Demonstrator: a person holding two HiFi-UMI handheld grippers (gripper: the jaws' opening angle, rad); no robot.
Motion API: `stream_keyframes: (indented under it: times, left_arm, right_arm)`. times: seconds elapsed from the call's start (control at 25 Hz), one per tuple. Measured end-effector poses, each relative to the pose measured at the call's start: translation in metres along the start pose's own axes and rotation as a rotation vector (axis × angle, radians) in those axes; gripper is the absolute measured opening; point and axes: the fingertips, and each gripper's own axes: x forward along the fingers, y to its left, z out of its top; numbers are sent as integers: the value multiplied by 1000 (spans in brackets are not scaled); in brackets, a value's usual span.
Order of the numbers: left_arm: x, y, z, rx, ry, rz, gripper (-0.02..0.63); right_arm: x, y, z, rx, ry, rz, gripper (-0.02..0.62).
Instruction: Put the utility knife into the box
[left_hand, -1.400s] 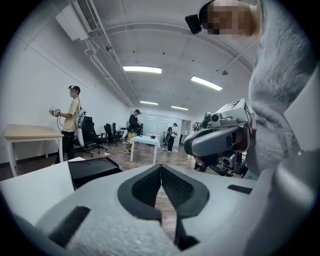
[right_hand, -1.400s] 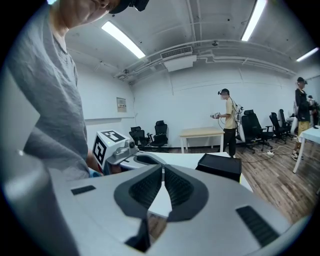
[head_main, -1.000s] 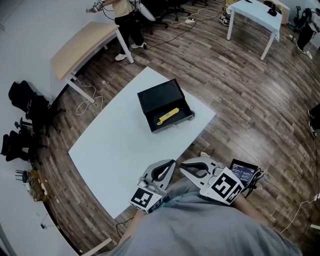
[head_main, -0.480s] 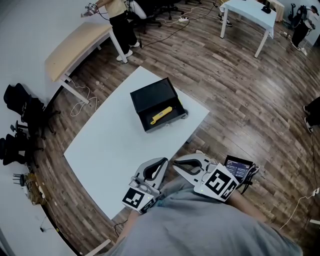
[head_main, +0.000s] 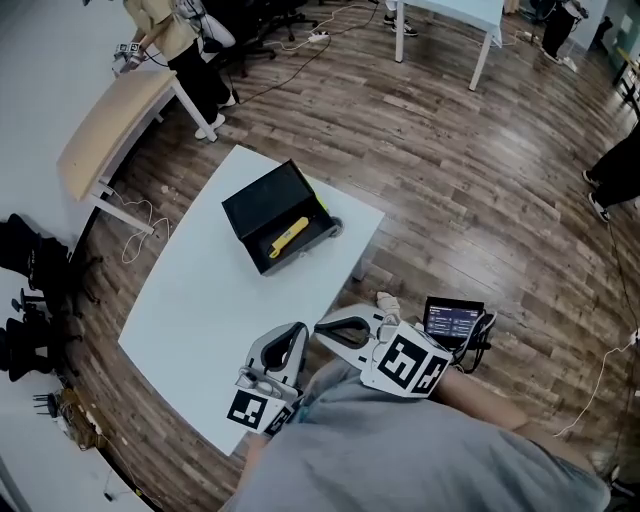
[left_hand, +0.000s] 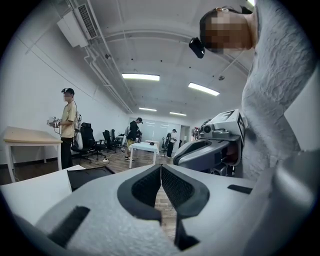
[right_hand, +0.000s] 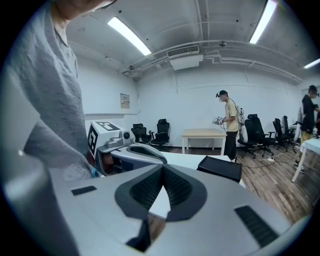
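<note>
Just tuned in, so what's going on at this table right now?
A person holds the left gripper and the right gripper close to the body, at the near edge of the white table. Both have their jaws together with nothing between them. The yellow knife already lies inside the open black box at the far end of the table, well away from both grippers. The job looks done.

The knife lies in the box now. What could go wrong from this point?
The black box stands open near the white table's edge: a push could send it off. With the lid up, the yellow utility knife may slide out if the box tips.
</note>
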Motion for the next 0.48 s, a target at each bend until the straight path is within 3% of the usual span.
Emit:
stream_keyframes:
  times: [0.48]
  left_arm:
    - [3, -9, 3, 5, -4, -5, 18]
  right_arm:
    - [-8, 2, -2, 11, -19, -7, 29]
